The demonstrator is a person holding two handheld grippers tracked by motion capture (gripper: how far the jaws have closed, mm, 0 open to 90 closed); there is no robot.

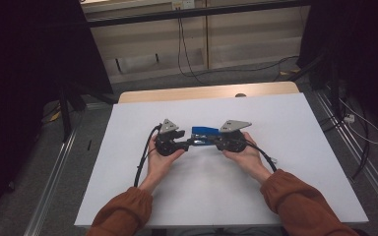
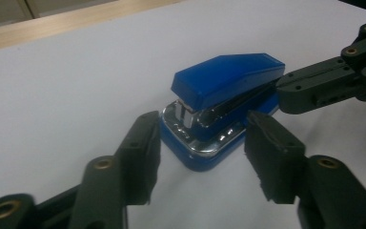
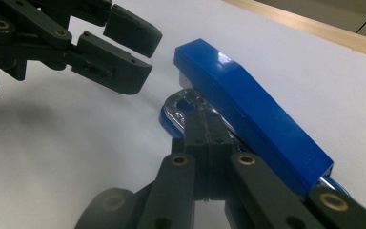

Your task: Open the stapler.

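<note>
my right claw [image 3: 205, 143] is pressed together just beside the stapler [image 3: 248, 109], tips touching its chrome edge, nothing pinched between them. my left claw [image 2: 200, 143] stands half spread, pads either side of the stapler's front end, not pressing it. the stapler is blue plastic on top, shiny metal in the middle, blue base, lying flat on the white table [image 1: 295, 147] between my two claws. beyond it, the table's wooden edge [image 1: 206, 92].
</note>
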